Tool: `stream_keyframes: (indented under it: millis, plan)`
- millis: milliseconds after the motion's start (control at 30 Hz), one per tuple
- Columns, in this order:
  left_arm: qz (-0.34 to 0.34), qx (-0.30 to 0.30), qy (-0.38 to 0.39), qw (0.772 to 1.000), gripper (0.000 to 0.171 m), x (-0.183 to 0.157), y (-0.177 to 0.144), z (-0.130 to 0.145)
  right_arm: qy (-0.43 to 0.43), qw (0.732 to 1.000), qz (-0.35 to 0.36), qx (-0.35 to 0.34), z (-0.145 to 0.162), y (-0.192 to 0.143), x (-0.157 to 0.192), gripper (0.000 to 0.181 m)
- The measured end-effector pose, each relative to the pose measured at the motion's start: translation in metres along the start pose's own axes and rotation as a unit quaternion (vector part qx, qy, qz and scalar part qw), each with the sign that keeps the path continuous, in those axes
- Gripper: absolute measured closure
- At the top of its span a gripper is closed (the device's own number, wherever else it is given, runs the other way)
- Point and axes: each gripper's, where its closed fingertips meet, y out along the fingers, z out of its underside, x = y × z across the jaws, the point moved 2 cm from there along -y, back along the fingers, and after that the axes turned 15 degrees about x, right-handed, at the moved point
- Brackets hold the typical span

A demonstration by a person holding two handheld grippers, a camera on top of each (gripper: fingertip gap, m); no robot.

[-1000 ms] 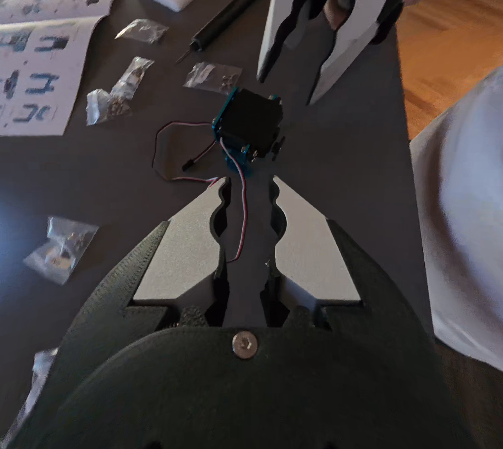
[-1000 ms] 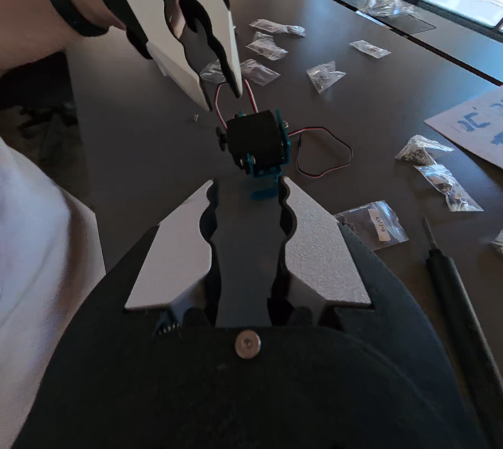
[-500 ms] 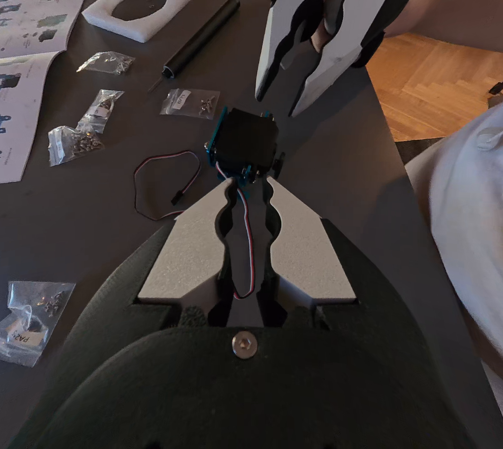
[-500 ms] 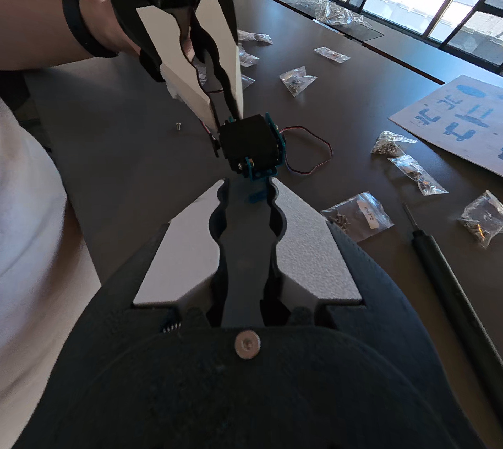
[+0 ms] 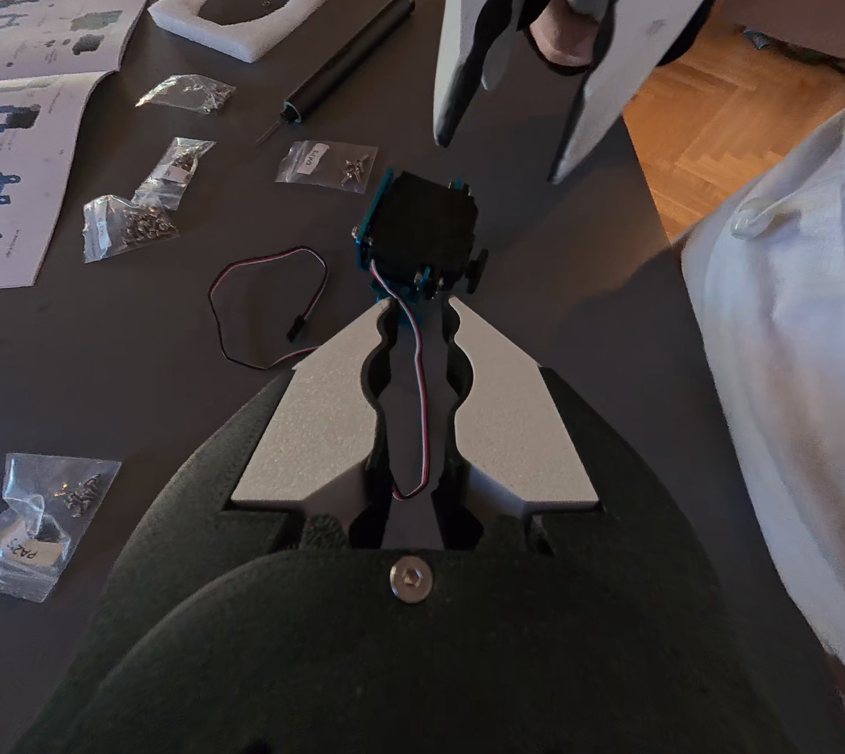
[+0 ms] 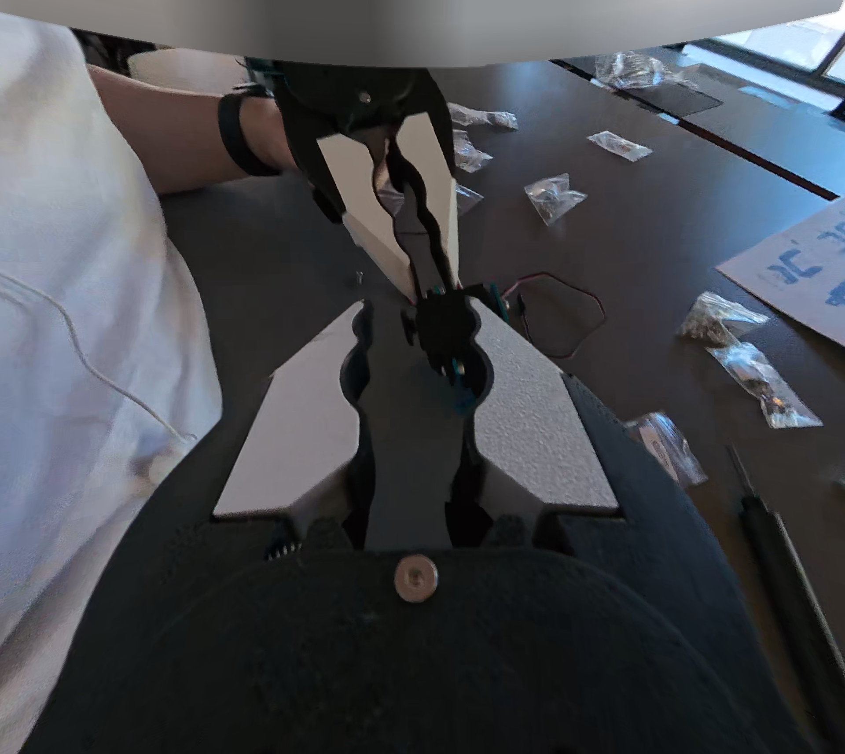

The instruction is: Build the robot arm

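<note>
Sitting near the right edge of the dark table (image 5: 137, 366) is a black motor box (image 5: 423, 229). The left gripper (image 5: 418, 304) is spreading apart just beside it. The right gripper (image 6: 418, 311) is spreading apart around it.

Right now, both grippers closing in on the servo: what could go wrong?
1. The servo lead runs up between the left gripper fingers; shutting could pinch it.
2. The servo stands on a small blue bracket, so a one-sided push from the right gripper might tip it.
3. The connector loop lies loose on the table and may drag or snag if the servo lifts.
</note>
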Motion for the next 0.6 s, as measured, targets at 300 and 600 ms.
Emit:
stream_keyframes:
  millis: [300, 600]
  plan:
    - [0.017, -0.033, -0.017, 0.999, 0.152, -0.001, -0.005, -0.006, -0.061, 0.994, 0.003, 0.095, -0.01, 0.015, -0.012, 0.136]
    - [0.006, -0.019, -0.001, 1.0, 0.155, -0.002, 0.001, -0.006, 0.03, 0.997, -0.005, 0.071, 0.029, 0.004, -0.025, 0.136]
